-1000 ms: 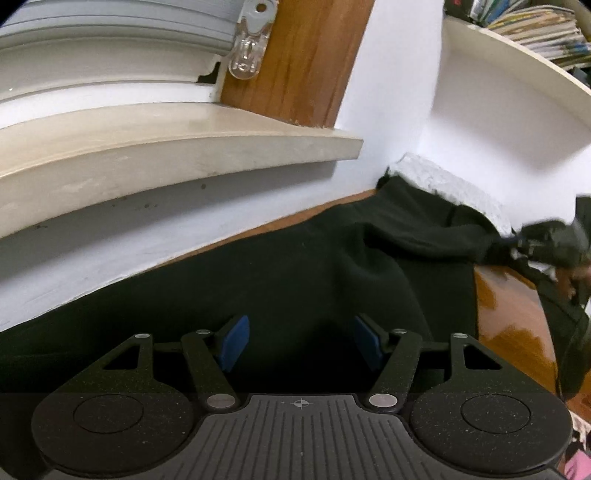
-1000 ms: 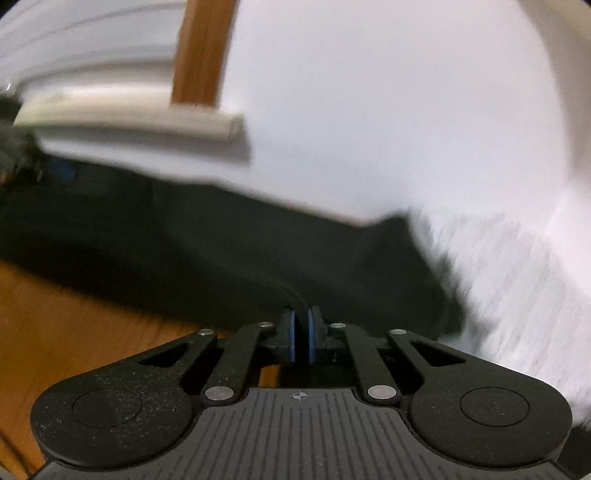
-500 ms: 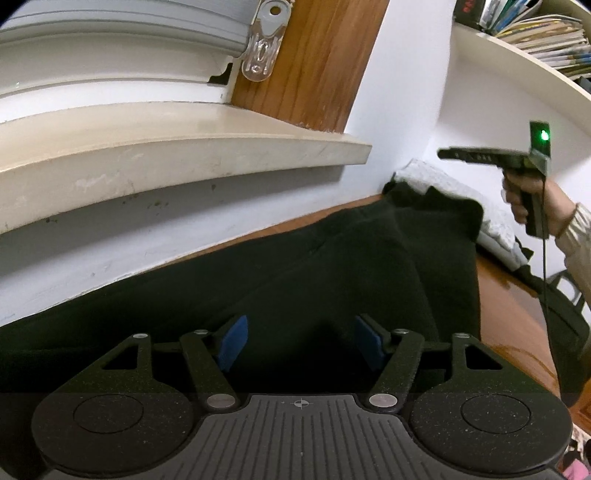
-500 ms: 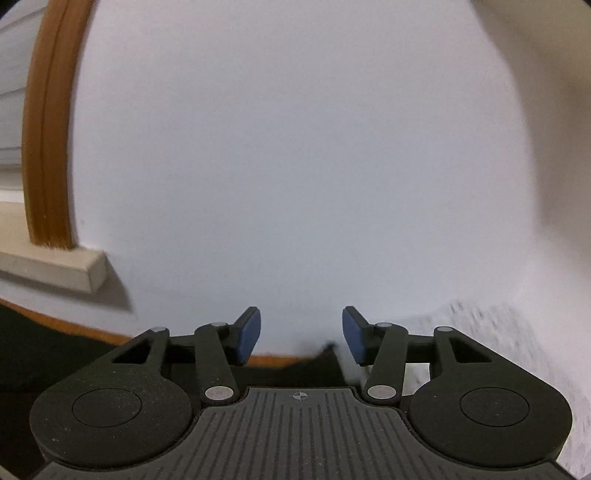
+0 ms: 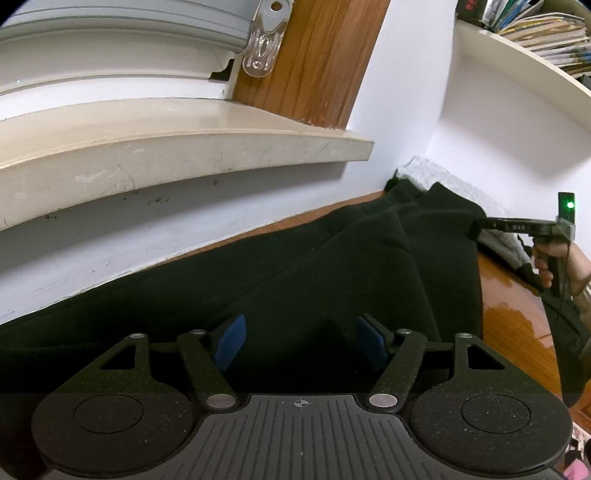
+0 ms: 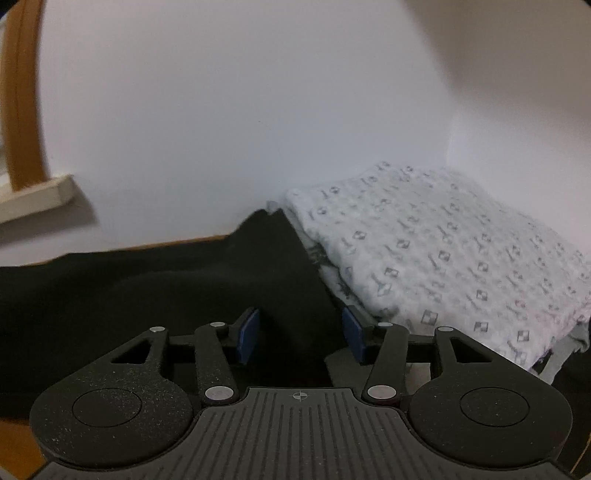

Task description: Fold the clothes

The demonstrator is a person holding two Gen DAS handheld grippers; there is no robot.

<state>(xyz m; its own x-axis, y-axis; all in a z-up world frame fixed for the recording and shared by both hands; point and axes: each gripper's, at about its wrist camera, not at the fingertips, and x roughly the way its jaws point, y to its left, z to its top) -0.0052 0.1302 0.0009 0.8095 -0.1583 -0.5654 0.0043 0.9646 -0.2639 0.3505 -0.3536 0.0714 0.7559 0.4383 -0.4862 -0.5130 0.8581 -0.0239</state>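
- While your left gripper sits low over the black garment, its blue pads stand wide apart with nothing between them but dark cloth underneath.
- You have the black garment spread across the wooden table, running from 8 o'clock in the left wrist view up to about 2 o'clock, where its far corner is bunched.
- At 3 o'clock in that same view you see your right gripper reaching in level, its tip at the far edge of the garment; your hand grips its handle and a green light shows on top.
- From the right wrist view, your right gripper has its fingers spread, and the edge of the black cloth lies in the gap; you cannot tell whether they touch it.
- Just beside the garment at 2 o'clock in the right wrist view lies a folded white patterned cloth, pushed into the corner of the white walls.
- At 1 o'clock in the left wrist view, a white shelf holds a stack of magazines lying flat.
- A pale window sill juts out at 10 o'clock, above the table.
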